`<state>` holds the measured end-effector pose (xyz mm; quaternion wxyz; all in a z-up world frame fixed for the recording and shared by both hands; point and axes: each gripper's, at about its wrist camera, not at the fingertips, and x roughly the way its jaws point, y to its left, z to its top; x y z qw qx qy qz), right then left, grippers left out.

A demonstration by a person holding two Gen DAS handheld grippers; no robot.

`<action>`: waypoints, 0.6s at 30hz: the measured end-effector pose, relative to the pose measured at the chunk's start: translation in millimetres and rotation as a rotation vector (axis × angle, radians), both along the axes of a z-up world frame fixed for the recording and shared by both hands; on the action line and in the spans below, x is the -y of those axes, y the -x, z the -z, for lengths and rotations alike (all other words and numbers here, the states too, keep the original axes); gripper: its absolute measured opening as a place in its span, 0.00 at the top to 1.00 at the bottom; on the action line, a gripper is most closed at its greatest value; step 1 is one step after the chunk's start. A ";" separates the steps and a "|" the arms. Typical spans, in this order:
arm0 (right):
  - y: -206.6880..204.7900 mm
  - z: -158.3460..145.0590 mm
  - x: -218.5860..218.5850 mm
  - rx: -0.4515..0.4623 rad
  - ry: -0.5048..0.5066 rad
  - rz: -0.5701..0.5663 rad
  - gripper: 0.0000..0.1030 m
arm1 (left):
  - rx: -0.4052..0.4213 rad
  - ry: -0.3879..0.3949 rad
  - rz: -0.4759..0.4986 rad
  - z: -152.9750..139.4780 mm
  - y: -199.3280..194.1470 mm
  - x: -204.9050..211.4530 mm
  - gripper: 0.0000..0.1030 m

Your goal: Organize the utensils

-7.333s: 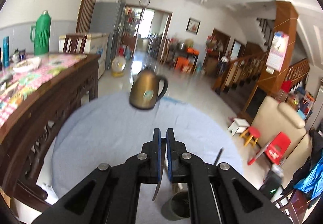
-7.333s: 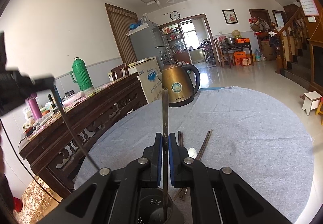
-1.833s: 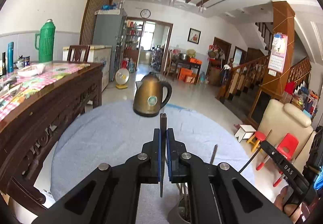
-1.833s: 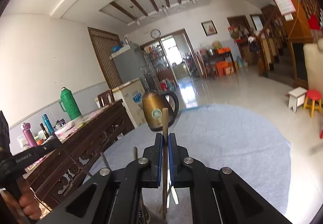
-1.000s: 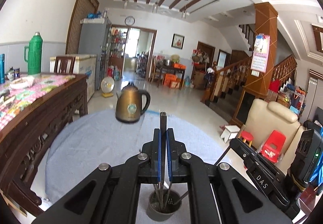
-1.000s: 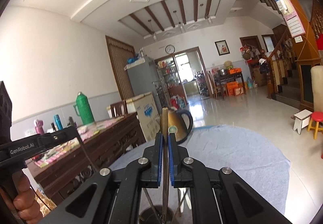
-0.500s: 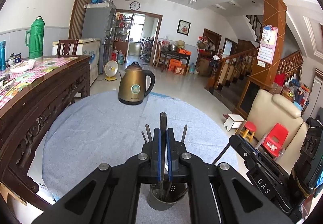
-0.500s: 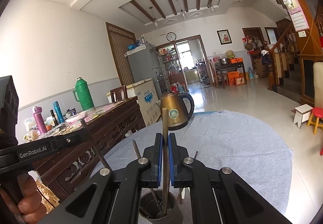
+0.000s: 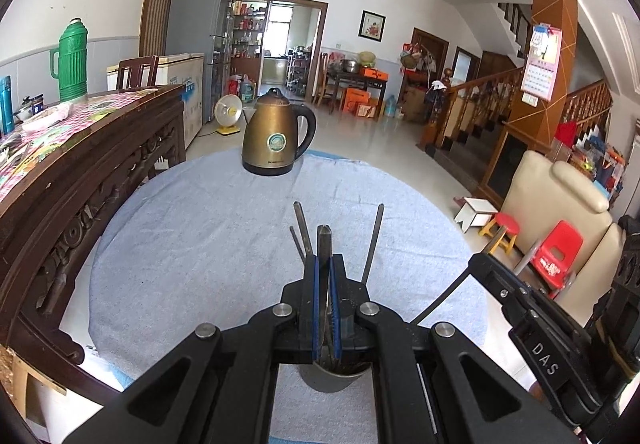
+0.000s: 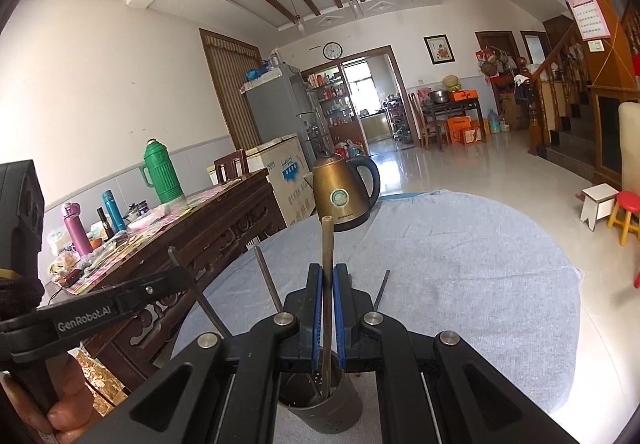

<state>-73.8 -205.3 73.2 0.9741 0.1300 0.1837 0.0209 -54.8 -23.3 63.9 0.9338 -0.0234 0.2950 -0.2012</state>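
1. Steel shows first from the left wrist: the left hand-held gripper (image 9: 324, 284) is clamped on a flat metal utensil handle (image 9: 323, 244), upright over the round grey metal utensil cup (image 9: 334, 378) on the blue cloth-covered worktop (image 9: 200, 244). A brass-coloured kettle (image 9: 276, 139) stands further back.

2. From the right wrist, the right hand-held gripper (image 10: 328, 304) pinches a tan wooden chopstick (image 10: 327, 244), its lower end inside that cup (image 10: 320, 410).

Brass kettle (image 9: 276, 137) on blue cloth (image 9: 208, 228)
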 end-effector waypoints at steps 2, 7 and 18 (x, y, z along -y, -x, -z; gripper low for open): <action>0.7 -0.7 0.0 -0.002 -0.005 0.001 0.94 | 0.004 -0.009 -0.004 -0.3 2.5 1.0 0.95; 3.7 -1.1 2.0 -0.004 -0.020 0.001 0.94 | 0.012 -0.033 -0.013 -1.3 7.4 3.1 0.95; 6.4 2.6 1.0 -0.033 -0.030 -0.013 0.94 | 0.022 -0.098 -0.041 4.0 9.0 4.7 0.95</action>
